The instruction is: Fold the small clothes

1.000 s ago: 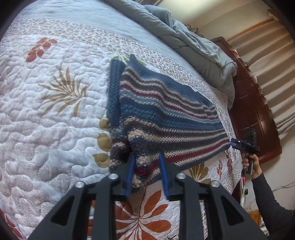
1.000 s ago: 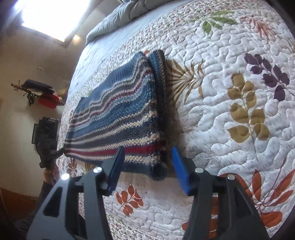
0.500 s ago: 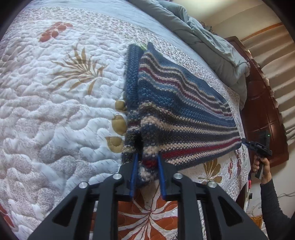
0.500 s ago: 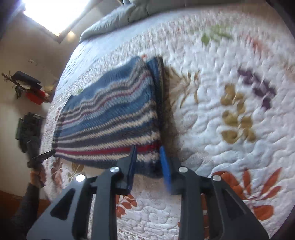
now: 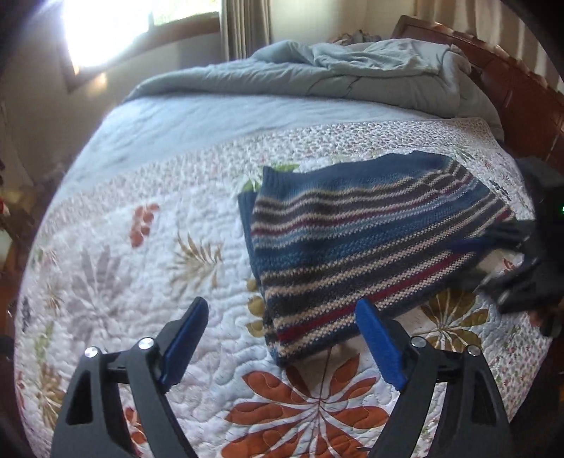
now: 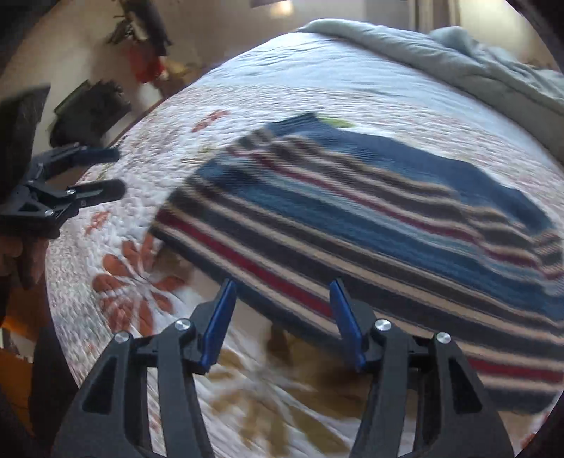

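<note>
Left gripper (image 5: pixel 282 338): fingers (image 5: pixel 185 338) spread wide, nothing held. It hangs over the quilt (image 5: pixel 105 274), with the near corner of the sweater (image 5: pixel 352 239) lying between and just beyond the blue tips. Cannot tell whether the right-hand tip touches the knit.

Right gripper (image 6: pixel 282 317): fingers (image 6: pixel 218 320) also apart, gap narrower than the left's, nothing gripped. Tips sit at the near edge of the sweater (image 6: pixel 352 218); contact cannot be judged, as this view is motion-blurred.

Sweater: knit, striped in blue, dark grey, cream and red. Folded, lying flat on the quilt in the middle of the bed. In the left view a dark blue ribbed strip sticks out from under its left edge.

Quilt: white, stitched, printed with orange, tan and purple leaves.

In the left view the right gripper (image 5: pixel 521 267) shows as a dark blur at the sweater's far right edge. In the right view the left gripper (image 6: pixel 95 172) is at far left, clear of the sweater, fingers parted.

Beyond: pale blue sheet (image 5: pixel 197 119), then a crumpled grey duvet (image 5: pixel 335 74) against a dark wooden headboard (image 5: pixel 511 91). Bright window (image 5: pixel 134 28) at the back left.
</note>
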`<state>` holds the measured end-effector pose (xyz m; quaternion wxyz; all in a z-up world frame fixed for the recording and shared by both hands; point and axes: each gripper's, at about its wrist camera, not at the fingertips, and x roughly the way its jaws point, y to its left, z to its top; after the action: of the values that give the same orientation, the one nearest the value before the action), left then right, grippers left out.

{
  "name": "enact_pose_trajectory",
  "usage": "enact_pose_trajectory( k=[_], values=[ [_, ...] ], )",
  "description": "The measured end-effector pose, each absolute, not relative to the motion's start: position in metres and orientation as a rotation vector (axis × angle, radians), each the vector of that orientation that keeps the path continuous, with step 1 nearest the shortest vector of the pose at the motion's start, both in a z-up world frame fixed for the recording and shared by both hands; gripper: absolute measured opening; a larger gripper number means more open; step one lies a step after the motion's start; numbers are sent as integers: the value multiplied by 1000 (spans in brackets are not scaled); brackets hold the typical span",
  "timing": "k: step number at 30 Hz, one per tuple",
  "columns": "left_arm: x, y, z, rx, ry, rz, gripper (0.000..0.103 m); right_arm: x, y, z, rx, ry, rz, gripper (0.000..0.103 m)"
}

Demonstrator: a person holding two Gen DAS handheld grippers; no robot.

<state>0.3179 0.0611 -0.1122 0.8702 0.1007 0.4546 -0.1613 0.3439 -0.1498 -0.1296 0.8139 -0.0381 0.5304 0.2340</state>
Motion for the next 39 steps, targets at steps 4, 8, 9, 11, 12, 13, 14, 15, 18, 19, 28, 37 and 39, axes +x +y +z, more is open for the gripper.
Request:
enact_pose_trajectory(
  k=[4,8,9,11,12,13,14,15,18,19,28,37,39],
  values=[
    [328,65,-105,276,903,-327,90,357,-85,-143,-102,1105,565,58],
    [345,77,-107,293,883,-318,92,369,-54,-157,-102,1134,577,62],
    [351,83,-110,291,888,-320,92,370,-51,-161,-112,1140,577,62],
    [360,90,-116,287,896,-318,92,373,-46,-170,-147,1156,571,63],
    [364,94,-118,282,903,-315,92,373,-43,-173,-163,1153,567,64],
    [370,98,-122,278,909,-310,92,372,-40,-176,-177,1149,566,64],
    [375,101,-126,282,914,-303,92,372,-38,-176,-187,1145,563,64],
    [380,103,-131,285,921,-300,92,371,-38,-176,-197,1140,559,64],
    [397,111,-143,240,968,-328,93,355,-31,-165,-289,1063,535,66],
    [408,115,-148,191,1006,-360,93,344,-24,-161,-364,1014,524,69],
    [509,130,-205,-349,1266,-631,96,270,35,-187,-1000,703,334,74],
    [535,128,-241,-516,1304,-695,96,284,47,-215,-1084,659,232,74],
    [538,122,-241,-502,1307,-714,96,296,47,-215,-1072,663,208,74]
  ],
)
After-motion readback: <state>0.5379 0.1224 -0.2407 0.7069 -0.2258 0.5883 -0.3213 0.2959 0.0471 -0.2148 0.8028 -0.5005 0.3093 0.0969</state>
